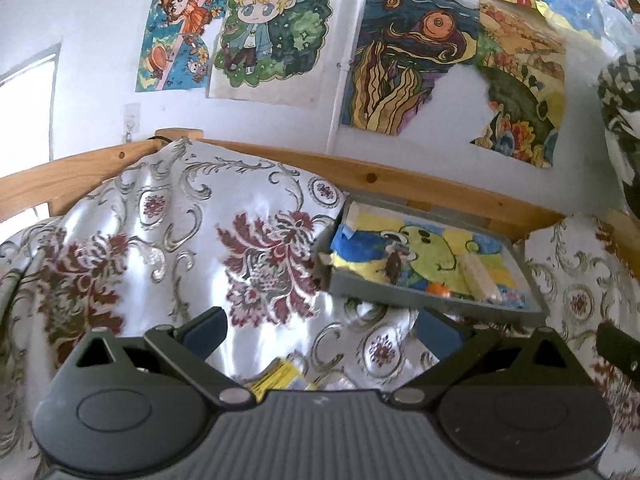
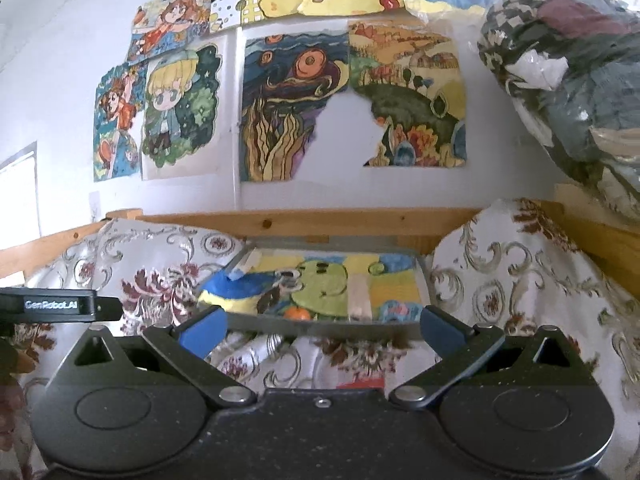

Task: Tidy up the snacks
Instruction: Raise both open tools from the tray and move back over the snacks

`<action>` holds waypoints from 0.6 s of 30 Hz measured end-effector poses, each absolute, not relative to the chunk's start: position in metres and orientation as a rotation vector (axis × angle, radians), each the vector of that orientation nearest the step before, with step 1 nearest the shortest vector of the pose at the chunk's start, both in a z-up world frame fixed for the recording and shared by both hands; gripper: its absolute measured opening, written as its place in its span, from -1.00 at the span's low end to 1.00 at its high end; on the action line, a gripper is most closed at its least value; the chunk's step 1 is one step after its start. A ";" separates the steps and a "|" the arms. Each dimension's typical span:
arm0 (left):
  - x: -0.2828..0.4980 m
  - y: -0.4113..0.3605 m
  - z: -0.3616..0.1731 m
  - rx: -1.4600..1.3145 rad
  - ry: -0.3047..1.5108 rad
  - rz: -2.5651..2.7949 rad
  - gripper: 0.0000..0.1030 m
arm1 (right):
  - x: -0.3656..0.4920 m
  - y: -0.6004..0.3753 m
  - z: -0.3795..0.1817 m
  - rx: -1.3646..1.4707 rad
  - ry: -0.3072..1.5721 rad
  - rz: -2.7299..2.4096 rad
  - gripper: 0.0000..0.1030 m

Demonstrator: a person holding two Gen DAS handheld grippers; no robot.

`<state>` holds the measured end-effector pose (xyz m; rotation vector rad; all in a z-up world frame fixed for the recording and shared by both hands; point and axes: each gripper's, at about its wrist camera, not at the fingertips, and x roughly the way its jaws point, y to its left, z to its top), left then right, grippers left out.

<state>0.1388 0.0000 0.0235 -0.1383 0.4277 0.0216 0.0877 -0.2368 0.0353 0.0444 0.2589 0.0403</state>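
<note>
Snacks, a small orange round piece (image 2: 297,313) and a pale wrapped bar (image 2: 359,295), are seen inside the shallow grey tray (image 2: 320,326). Left tool (image 1: 322,322) and right tool (image 2: 323,326) are held agape, empty, just before the tray. Approach step judged; another snack must be reached for next.

The tray (image 2: 424,276) rests on the cloth (image 1: 180,240) against the wooden rail (image 2: 340,224) at the rear edge. A small round item (image 2: 298,313), possibly a fruit, lies at the tray's front wall. The drawings (image 2: 292,108) hang behind.
</note>
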 end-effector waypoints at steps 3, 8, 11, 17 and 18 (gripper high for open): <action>0.127 0.005 0.017 -0.129 0.444 0.022 0.99 | 0.081 -0.235 0.032 0.052 0.282 0.034 0.99; 0.114 0.015 0.007 -0.131 0.479 0.041 0.99 | 0.074 -0.230 0.025 0.053 0.326 0.024 0.99; 0.106 0.020 0.001 -0.128 0.503 0.060 0.99 | 0.071 -0.227 0.020 0.048 0.365 0.024 0.99; 0.099 0.028 -0.016 -0.111 0.639 0.135 0.99 | 0.068 -0.217 0.008 0.032 0.454 0.027 0.99; 0.099 0.029 -0.018 -0.112 0.667 0.151 0.99 | 0.068 -0.216 0.006 0.029 0.462 0.028 0.99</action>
